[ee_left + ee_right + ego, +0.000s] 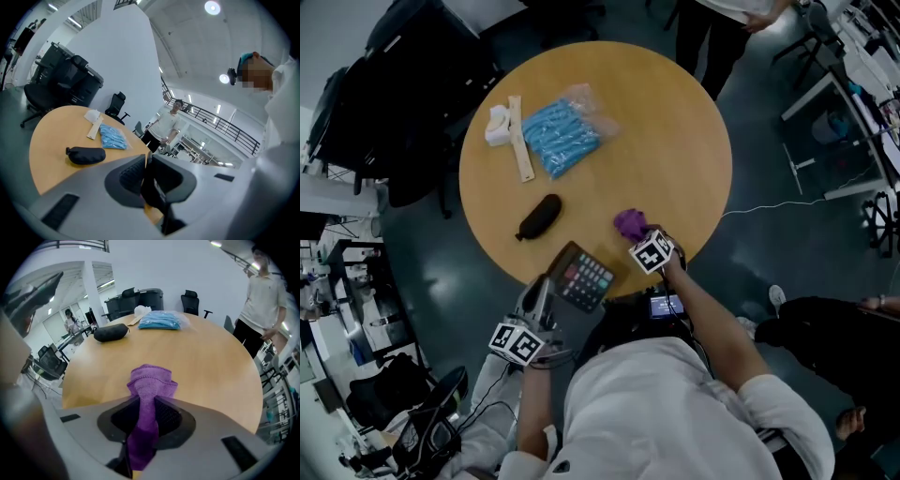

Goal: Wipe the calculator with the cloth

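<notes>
in the head view a round wooden table (694, 103) carried a black pouch (539, 217) near its middle and a blue packet (561, 137) further off. the calculator (583, 277) sat at the near edge, keys up, partly past the rim, with the left gripper (546, 292) at its left side. just right of it the right gripper (639, 232) met the purple cloth (628, 223) on the tabletop.

in the left gripper view the jaws were clamped on the calculator, seen edge-on as a thin dark slab between the pads.

in the right gripper view the jaws pinched the purple cloth, which bunched out beyond their tips onto the wood. a person (265, 291) stood at the far right.
</notes>
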